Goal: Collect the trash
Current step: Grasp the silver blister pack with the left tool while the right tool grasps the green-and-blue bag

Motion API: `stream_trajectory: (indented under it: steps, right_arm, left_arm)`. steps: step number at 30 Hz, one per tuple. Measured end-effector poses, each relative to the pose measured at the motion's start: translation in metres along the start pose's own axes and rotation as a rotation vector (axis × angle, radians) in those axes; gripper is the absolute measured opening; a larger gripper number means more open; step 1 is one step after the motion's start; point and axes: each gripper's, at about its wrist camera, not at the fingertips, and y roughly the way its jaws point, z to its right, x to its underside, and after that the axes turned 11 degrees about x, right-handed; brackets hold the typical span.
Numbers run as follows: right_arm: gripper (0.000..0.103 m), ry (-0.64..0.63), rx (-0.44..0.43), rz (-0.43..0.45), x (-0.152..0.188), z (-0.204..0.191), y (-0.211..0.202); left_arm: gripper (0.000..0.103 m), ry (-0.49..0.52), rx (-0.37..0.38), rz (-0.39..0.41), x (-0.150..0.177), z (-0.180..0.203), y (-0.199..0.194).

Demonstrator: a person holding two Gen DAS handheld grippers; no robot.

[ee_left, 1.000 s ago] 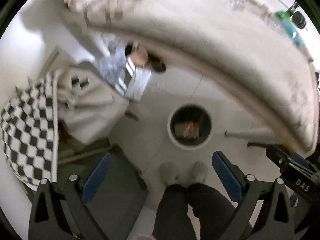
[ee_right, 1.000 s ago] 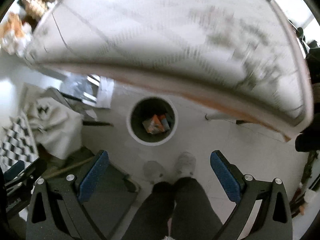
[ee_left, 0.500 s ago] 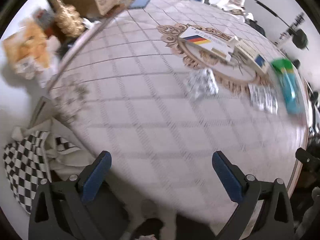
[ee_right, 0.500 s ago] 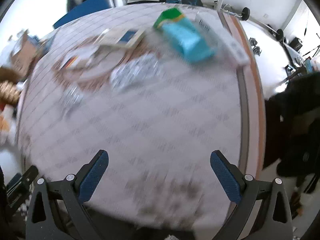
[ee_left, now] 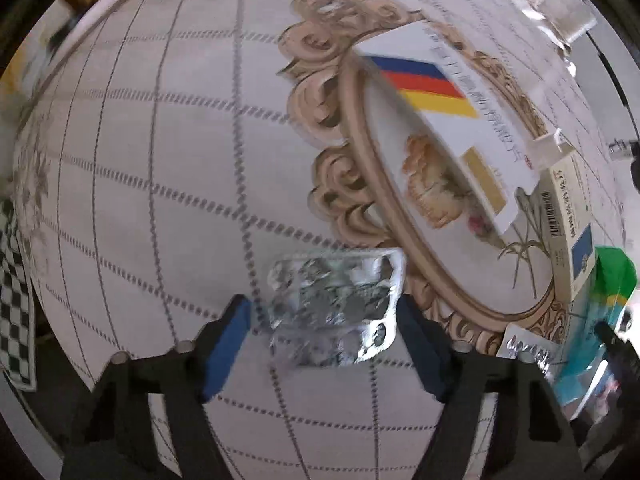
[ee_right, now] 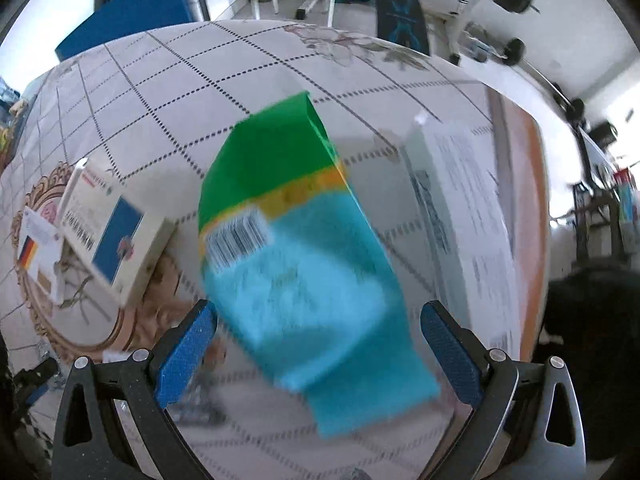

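Trash lies scattered over the patterned tablecloth (ee_left: 160,160), and we take the gold oval medallion (ee_left: 360,152) printed on it as our landmark. Our left gripper (ee_left: 322,338) has its jaws spread wide on either side of a crumpled foil blister pack (ee_left: 334,306) that sits just outside the medallion's near rim; we cannot tell whether the blue pads (ee_left: 226,344) touch it. Inside the medallion lies a white box with blue, red and yellow stripes (ee_left: 452,112), and a cream box with a barcode (ee_left: 568,232) rests on the rim away from the blister pack. Our right gripper (ee_right: 318,354) is likewise wide open, its fingers flanking a green and turquoise packet (ee_right: 304,248) that lies flat outside the medallion, beyond the cream box; nothing is gripped. Farther from the medallion than the packet sits a long white printed box (ee_right: 464,220), close to the table's orange edge (ee_right: 534,208).
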Motion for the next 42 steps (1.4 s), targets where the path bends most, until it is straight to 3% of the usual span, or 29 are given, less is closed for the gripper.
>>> stream_trajectory:
  steps: [5,6,8,11,19,21,22,30,33,38,41,42]
  right_arm:
    - [0.101,-0.048,-0.011,-0.005,-0.014,-0.010,0.016]
    - [0.092,-0.045,-0.016,0.002,-0.014,-0.011,0.016]
    - [0.088,-0.035,-0.030,0.015,-0.013,-0.008,0.014]
    - [0.062,-0.024,-0.047,0.025,-0.003,-0.005,0.005]
    - [0.040,0.007,-0.115,0.043,0.024,0.000,-0.021]
    - [0.037,0.027,-0.156,0.051,0.037,0.003,-0.033]
    - [0.035,0.031,-0.169,0.055,0.042,0.005,-0.037]
    - [0.028,0.073,-0.282,0.075,0.090,-0.002,-0.077]
    - [0.028,0.079,-0.279,0.074,0.102,-0.006,-0.079]
    - [0.027,0.113,-0.258,0.064,0.096,-0.011,-0.064]
    - [0.027,0.109,-0.249,0.066,0.087,-0.017,-0.062]
    - [0.027,0.100,-0.244,0.072,0.083,-0.020,-0.063]
  left_arm:
    - [0.056,0.052,-0.022,0.018,0.003,0.008,-0.001]
    - [0.056,0.067,-0.032,0.024,0.004,0.010,-0.002]
    - [0.053,0.093,-0.040,0.037,0.006,0.013,-0.008]
    - [0.051,0.129,-0.039,0.048,0.012,0.016,-0.016]
    - [0.050,0.176,-0.020,0.071,0.028,0.014,-0.031]
    - [0.048,0.182,-0.009,0.078,0.034,0.013,-0.038]
    - [0.034,0.186,-0.003,0.082,0.038,0.013,-0.042]
    - [0.034,0.192,0.043,0.103,0.056,-0.011,-0.077]
    - [0.037,0.166,0.088,0.056,0.054,-0.023,-0.072]
    - [0.039,0.057,0.247,-0.072,0.031,-0.030,-0.033]
    - [0.053,0.098,0.194,-0.092,0.027,-0.018,-0.021]
    - [0.064,0.115,0.174,-0.082,0.027,-0.013,-0.021]
